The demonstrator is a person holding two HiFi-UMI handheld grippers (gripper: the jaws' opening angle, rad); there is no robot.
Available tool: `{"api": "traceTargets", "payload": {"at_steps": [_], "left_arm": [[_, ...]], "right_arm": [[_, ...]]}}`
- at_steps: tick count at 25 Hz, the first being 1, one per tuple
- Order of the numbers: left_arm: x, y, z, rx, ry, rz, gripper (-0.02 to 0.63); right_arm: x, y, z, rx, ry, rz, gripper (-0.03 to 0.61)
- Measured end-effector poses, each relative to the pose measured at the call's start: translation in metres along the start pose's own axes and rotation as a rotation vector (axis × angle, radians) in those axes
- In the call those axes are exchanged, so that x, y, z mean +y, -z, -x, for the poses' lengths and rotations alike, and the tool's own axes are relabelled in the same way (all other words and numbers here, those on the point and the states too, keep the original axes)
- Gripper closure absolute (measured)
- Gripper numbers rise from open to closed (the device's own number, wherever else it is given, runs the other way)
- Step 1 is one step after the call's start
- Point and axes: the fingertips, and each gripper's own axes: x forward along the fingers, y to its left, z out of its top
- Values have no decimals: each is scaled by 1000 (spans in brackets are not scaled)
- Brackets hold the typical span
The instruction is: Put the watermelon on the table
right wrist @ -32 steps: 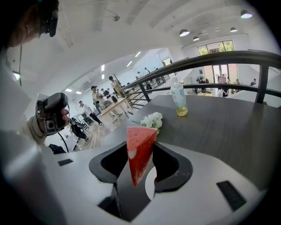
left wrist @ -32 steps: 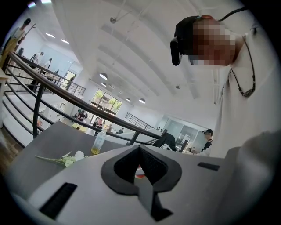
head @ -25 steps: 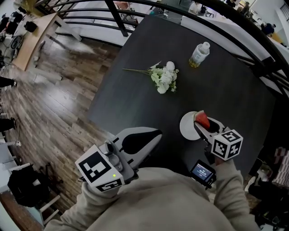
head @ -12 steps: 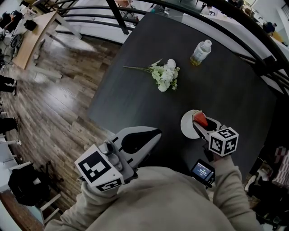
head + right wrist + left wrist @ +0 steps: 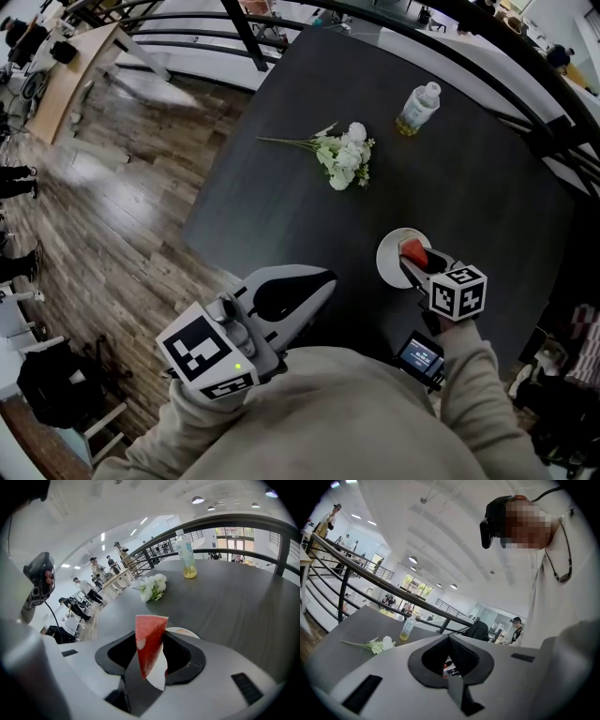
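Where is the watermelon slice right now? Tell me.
The watermelon slice is held between the jaws of the right gripper, over the white plate at the near right of the dark table. The flowers lie farther off to the left.

My head camera looks steeply down on the dark desk from above my shoulders. The camera on my left gripper sits close behind its fingers, facing nearly level across the desk; the one on my right gripper tilts downward. All three views share the flowers and the bottle.
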Motion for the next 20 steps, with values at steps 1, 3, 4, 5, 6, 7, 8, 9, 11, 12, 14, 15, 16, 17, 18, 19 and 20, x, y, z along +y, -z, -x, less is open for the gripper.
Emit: {"api": "traceTargets", "payload": {"at_steps": [1,3,4,5,6,7,8,9,11,12,14,15,16,17,18,19,20], "left_arm": [[0,0,0,1,0,0,611],[-2,2,1,4,2,2,611],[-2,2,1,5,3,3,611],[-3,3,2,6,5,3,611],[-4,3,2,7,6,3,611],[-4,3,3,8,6,4,611],[-4,4,4,10,6,6,611],[-4,5,4,11,6,7,611],[-3,7,5,14,7,9,611],[-3,7,5,15,7,9,611],[-3,7,7,16,8,7,611],[-3,7,7,18,9,7,611],[-4,7,8,19,10,6,611],[-4,8,9,20,10,7,611],[-5,8,10,21,10,7,611],[-5,8,11,21,10,7,611],[-5,8,11,21,9,6,611]], "right_arm": [[-1,2,-2,5,3,-1,391],[-4,6,-5,15,6,-2,391],[-4,7,-7,19,7,-1,391],[-5,8,-8,23,8,2,391],[-5,10,-9,27,10,4,391],[-6,11,-11,31,12,4,391],[-7,13,-12,36,14,3,391],[-9,15,-14,42,16,1,391],[-11,19,-17,54,18,-3,391],[-11,21,-19,60,17,-3,391],[-11,23,-23,73,16,2,391],[-11,25,-24,79,17,5,391],[-11,26,-26,85,19,6,391],[-12,28,-26,90,21,5,391],[-13,30,-27,94,24,3,391],[-14,31,-28,99,26,1,391],[-15,33,-28,105,28,1,391]]}}
